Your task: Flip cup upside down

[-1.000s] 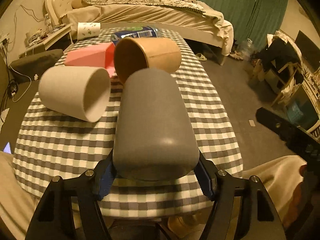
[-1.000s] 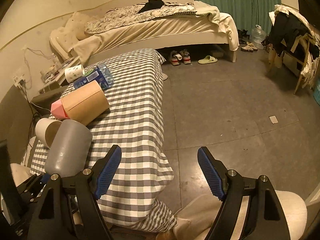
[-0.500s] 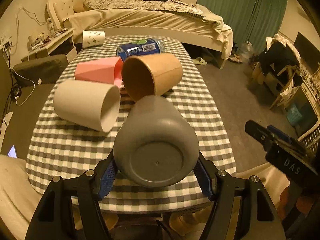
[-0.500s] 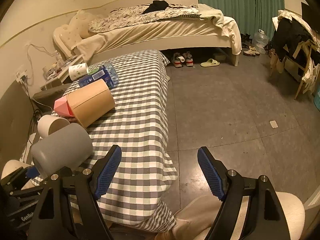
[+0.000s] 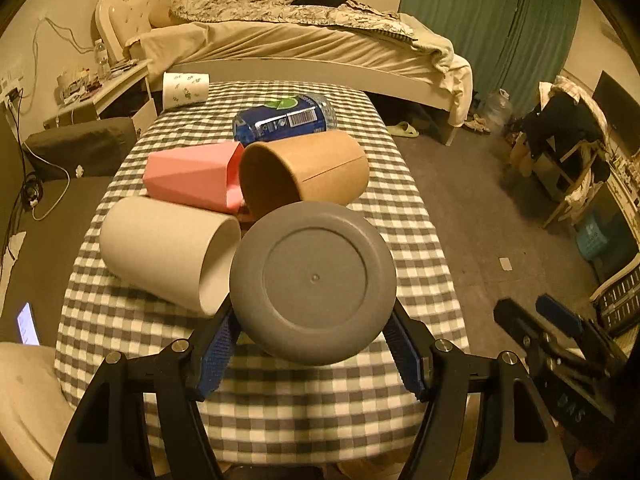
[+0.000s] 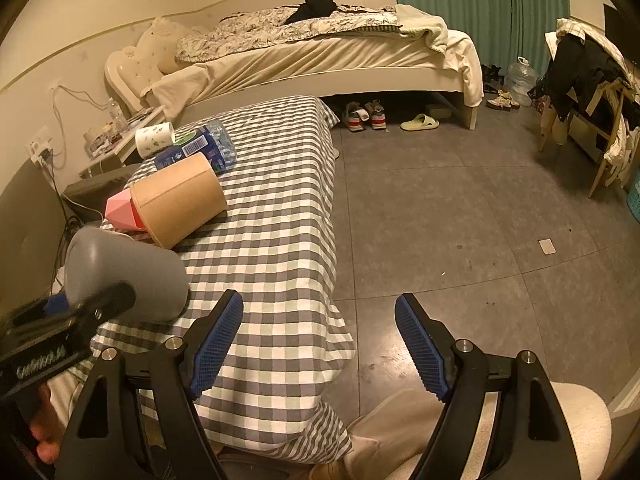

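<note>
We record one grey cup (image 5: 313,284), matte and smooth, with rounded shoulders. Its flat circular base, marked by a recessed ring and a small central dot, faces the left wrist camera, so its mouth points away. From the right wrist view the grey cup (image 6: 120,276) appears tilted above the near end of the checked tabletop (image 6: 276,216).

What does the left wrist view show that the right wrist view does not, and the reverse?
Only the left wrist view shows the flat base of the grey cup facing the camera, held between the left tool pads, and the white cup lying on its side.

Only the right wrist view shows the right tool open and holding nothing, over the table edge and floor, plus the shoes under the bed.

Both show the grey cup, the tan cup, the pink cup, the blue bottle and the checked tablecloth.
</note>
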The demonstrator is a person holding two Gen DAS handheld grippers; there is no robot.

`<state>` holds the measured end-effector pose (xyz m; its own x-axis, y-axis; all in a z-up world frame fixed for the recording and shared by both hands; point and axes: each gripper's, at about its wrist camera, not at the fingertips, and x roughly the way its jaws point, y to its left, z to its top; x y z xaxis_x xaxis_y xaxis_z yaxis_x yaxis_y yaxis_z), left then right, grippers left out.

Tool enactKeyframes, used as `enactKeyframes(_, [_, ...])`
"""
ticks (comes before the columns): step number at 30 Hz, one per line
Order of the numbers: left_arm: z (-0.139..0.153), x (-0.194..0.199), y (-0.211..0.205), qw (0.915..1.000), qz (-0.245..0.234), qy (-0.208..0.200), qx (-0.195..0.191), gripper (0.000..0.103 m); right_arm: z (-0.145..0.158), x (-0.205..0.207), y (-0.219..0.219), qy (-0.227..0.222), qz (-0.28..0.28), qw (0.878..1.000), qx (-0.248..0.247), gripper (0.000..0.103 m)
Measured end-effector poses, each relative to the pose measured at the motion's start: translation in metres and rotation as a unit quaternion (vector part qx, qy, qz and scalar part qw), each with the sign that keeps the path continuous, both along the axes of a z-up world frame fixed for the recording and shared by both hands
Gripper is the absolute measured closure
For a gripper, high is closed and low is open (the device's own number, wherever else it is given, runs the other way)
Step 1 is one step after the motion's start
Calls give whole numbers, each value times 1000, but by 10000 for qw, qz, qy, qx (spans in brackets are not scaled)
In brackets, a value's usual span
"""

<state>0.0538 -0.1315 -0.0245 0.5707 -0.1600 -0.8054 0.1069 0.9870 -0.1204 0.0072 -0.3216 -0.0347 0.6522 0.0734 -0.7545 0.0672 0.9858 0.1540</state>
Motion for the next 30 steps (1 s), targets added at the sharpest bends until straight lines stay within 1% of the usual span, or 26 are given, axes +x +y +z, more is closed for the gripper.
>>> enactKeyframes(10, [-3, 0, 0, 9994, -173, -271, 96, 31, -2, 2, 0, -25, -29, 10000, 41, 25])
enactKeyframes(13, [-1, -4, 0, 9990, -209, -331, 213, 25, -1, 1, 1, -62, -18, 10000, 22, 25])
enactKeyframes(14, [1, -6, 1, 9989, -217, -360, 215, 25, 0, 0, 2, -74, -15, 10000, 8, 25])
enactKeyframes(19, [16, -15, 13, 9984, -197, -536, 38, 25, 7, -6, 7, -263, 39, 9996, -75, 25])
enactKeyframes(24, [46, -26, 29, 9947, -141, -1010, -120, 25, 23, -14, 16, -546, 140, 9983, -168, 25])
enactKeyframes(27, [66, -36, 41, 9899, -86, -1406, -136, 25, 40, -22, 23, -761, 194, 9966, -234, 25])
enactKeyframes(30, [79, -44, 50, 9854, -45, -1700, -95, 25, 57, -31, 33, -1023, 260, 9941, -257, 25])
